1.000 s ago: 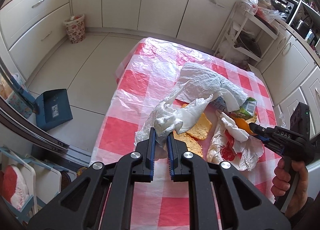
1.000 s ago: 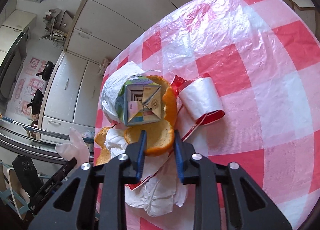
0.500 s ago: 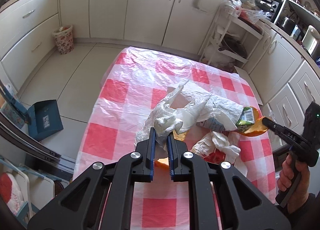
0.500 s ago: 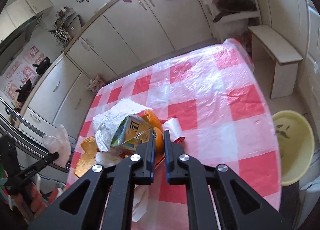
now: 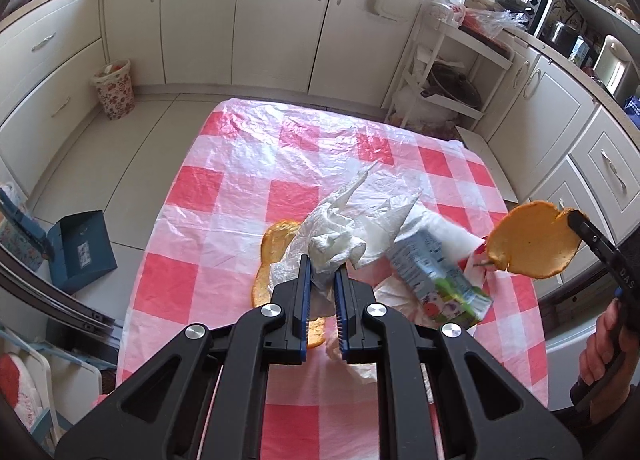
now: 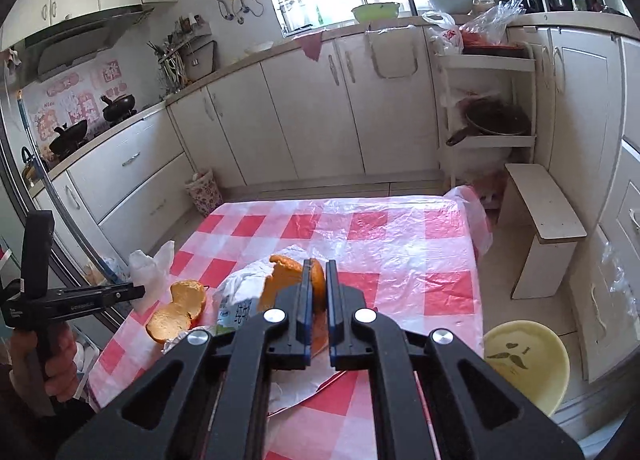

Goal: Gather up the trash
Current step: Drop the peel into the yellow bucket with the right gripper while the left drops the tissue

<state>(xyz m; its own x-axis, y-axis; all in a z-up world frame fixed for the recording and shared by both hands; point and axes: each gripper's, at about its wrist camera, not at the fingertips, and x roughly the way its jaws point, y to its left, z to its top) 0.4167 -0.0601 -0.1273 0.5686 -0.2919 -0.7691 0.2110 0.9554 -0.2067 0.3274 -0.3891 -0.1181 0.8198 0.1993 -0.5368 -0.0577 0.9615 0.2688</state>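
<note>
A: What does each tool hold above the red-and-white checked plastic tablecloth (image 5: 248, 196)?

B: The left gripper (image 5: 321, 280) pinches a crumpled white tissue (image 5: 340, 236); the right gripper (image 6: 316, 280) is clamped on a curved orange peel (image 5: 532, 240), lifted clear.

A: Why lifted?

B: Probably for the pale yellow bin (image 6: 524, 360) beside the cloth; a blue-green drink carton (image 5: 440, 280) and another peel lie on it.

The peel (image 6: 294, 280) in the right gripper (image 6: 316, 276) is largely hidden behind the gripper's fingers in the right wrist view. The carton (image 6: 236, 310) beside the peel shows only a strip; its print is too small to read. The tissue (image 5: 340, 236) covers part of the second peel (image 5: 276, 244) behind it. The wrapper (image 5: 474, 260) beside the carton is mostly covered. The hand (image 5: 604, 360) is cut off by the frame edge.
</note>
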